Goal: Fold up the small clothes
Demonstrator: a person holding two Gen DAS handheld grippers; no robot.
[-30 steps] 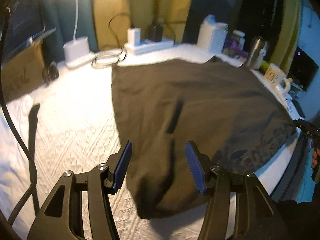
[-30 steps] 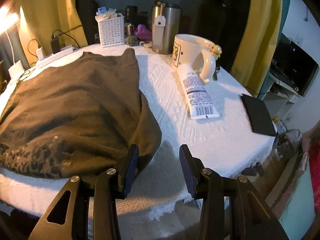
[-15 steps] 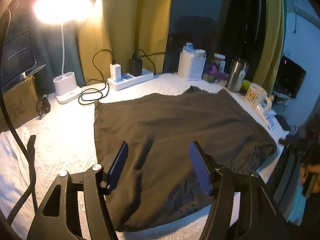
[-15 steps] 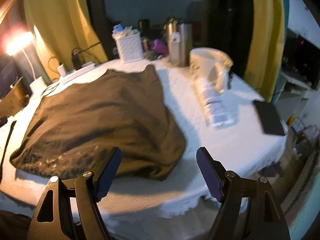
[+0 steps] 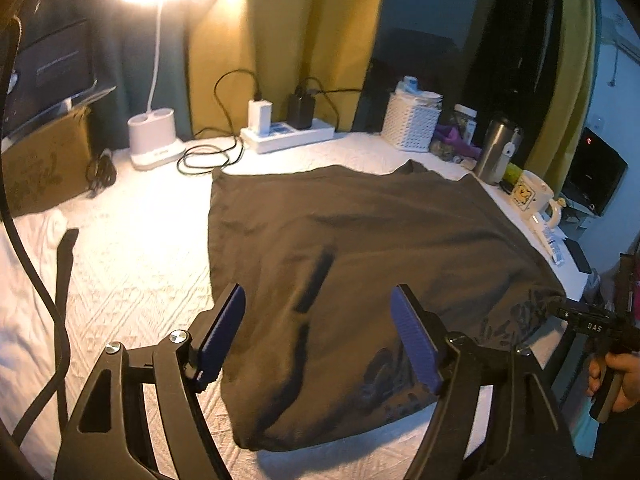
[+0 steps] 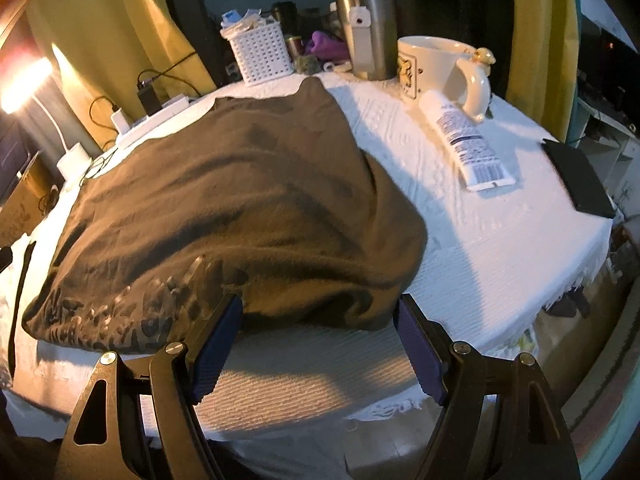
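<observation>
Left wrist view: the left gripper (image 5: pixel 318 332) hangs above the near edge of the shirt (image 5: pixel 360 248). Its fingers (image 5: pixel 224 324) are spread and opening further, with nothing pinched between them; the cloth lies below. The pads are blue, ribbed and flat, on black skeletal arms.

Right wrist view: the right gripper (image 6: pixel 318 340) sits at the near right corner of the shirt (image 6: pixel 240 200). Its fingers (image 6: pixel 216 344) are spread wide. The rolled hem bulges into the gap, but the pads do not press on it.

The shirt lies flat across the middle of the table (image 6: pixel 500 240), apparently folded once, with a bulging fold along its near edge. It is dark brown knit, soft, limp and light, with a cracked print near the hem. It is expected to drape and sag when lifted, and to drag on the covering rather than slide. Recommended hold: pinch both layers at the near corners, one per gripper, well in from the edge.

The table carries a white, textured woven cloth with a fringed edge. Hard items stand beyond: mug (image 6: pixel 436 64), tube (image 6: pixel 464 140), steel tumbler (image 6: pixel 372 36), white basket (image 6: pixel 262 54).
</observation>
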